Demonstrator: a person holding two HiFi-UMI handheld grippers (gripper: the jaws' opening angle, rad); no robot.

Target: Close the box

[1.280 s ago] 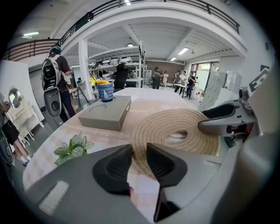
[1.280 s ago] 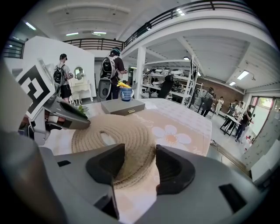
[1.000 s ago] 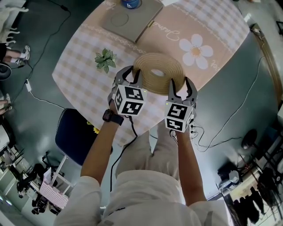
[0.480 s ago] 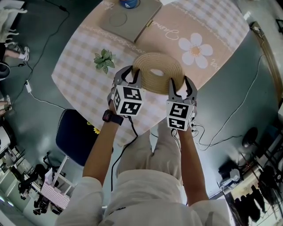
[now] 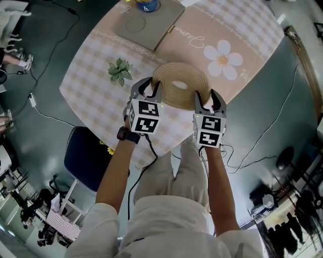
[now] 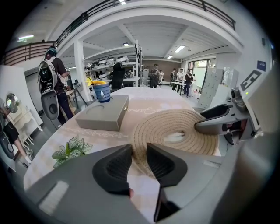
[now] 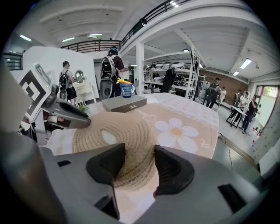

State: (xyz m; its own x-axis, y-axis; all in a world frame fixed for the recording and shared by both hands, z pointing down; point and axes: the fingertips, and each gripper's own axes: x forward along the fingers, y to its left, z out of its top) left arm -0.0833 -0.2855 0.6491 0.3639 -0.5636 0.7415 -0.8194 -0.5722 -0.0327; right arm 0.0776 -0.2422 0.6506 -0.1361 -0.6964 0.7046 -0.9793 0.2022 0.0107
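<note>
My left gripper (image 5: 148, 86) and right gripper (image 5: 210, 98) hover open-jawed, empty, beside a round coiled-rope mat (image 5: 180, 85), flat grey box (image 5: 149, 22) beyond.

Open workshop hall, storage shelving (image 7: 181, 76), mezzanine railing (image 7: 148, 21)

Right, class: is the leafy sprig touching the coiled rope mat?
Apart. The head view shows a strip of checked cloth between the leafy sprig and the coiled rope mat. The left gripper view shows the same gap.

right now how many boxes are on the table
1: the grey box, far across the table, beyond the rope mat, blue cup at its far end. None seems hidden.
</note>
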